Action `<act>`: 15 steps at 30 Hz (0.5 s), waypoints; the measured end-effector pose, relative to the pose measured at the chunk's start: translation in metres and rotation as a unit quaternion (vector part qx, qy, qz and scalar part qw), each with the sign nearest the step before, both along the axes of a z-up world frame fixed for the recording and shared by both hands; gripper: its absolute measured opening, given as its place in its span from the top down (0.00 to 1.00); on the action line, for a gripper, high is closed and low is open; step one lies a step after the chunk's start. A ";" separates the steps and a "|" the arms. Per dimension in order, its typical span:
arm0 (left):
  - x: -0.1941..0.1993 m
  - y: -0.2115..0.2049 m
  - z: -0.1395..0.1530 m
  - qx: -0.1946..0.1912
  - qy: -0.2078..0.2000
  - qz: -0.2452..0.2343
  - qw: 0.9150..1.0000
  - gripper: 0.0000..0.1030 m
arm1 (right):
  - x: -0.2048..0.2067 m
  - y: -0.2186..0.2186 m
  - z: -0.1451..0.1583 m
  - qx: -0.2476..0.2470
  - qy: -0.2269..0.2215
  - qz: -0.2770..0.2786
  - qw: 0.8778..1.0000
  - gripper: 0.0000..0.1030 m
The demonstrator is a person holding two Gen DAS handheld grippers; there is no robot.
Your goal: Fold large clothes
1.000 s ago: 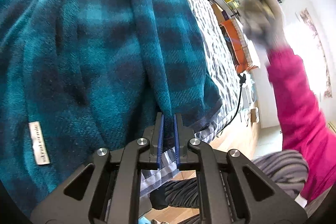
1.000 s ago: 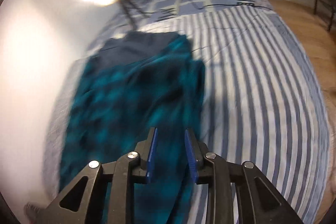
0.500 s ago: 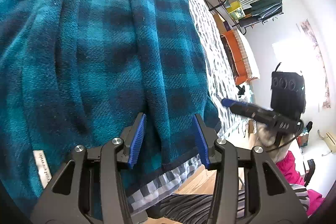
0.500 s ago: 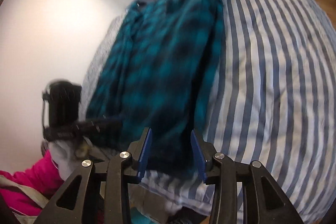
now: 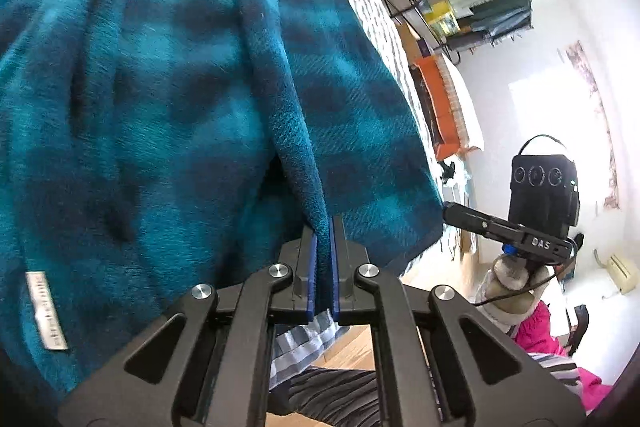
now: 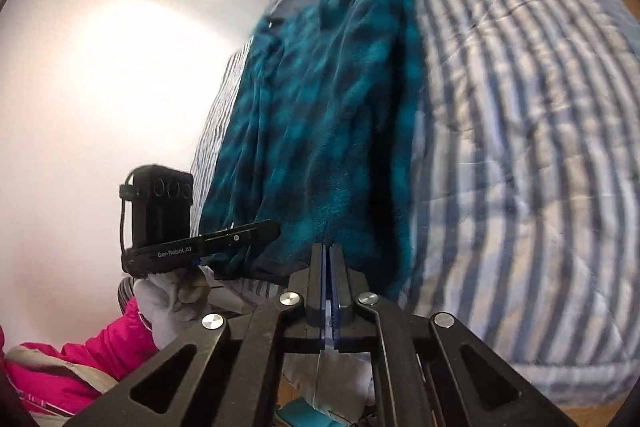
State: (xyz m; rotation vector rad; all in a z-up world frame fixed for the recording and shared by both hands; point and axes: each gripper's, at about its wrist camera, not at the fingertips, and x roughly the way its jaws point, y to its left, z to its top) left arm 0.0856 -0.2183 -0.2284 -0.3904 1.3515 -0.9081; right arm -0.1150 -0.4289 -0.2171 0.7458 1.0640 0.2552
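Fingers [image 5: 311, 259] of both grippers clench the plaid garment's [image 5: 160, 87] near hem at the bed's [image 6: 520, 147] edge.

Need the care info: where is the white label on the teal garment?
In the left wrist view, the white label sits at the lower left on the teal plaid garment, left of the left hand-held gripper.

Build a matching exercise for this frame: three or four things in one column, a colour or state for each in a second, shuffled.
Things:
1. fleece garment
2. bedsheet
3. sleeve
4. left gripper

Colours or states:
A. pink
B. shut on a fold of cloth
C. teal and dark checks
D. blue and white stripes

Pairs: 1-C, 2-D, 3-A, 4-B
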 end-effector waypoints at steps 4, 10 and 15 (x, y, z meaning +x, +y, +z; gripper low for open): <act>-0.007 -0.017 -0.018 0.049 -0.018 -0.018 0.998 0.97 | 0.006 0.004 -0.045 -0.019 0.063 -0.008 0.998 1.00; -0.019 -0.020 0.002 0.079 -0.069 -0.028 0.994 0.97 | 0.008 0.021 -0.033 -0.073 0.035 0.026 0.996 1.00; -0.043 -0.018 0.035 0.096 -0.139 -0.026 0.985 0.97 | -0.008 0.018 0.000 -0.117 -0.011 0.010 0.993 0.81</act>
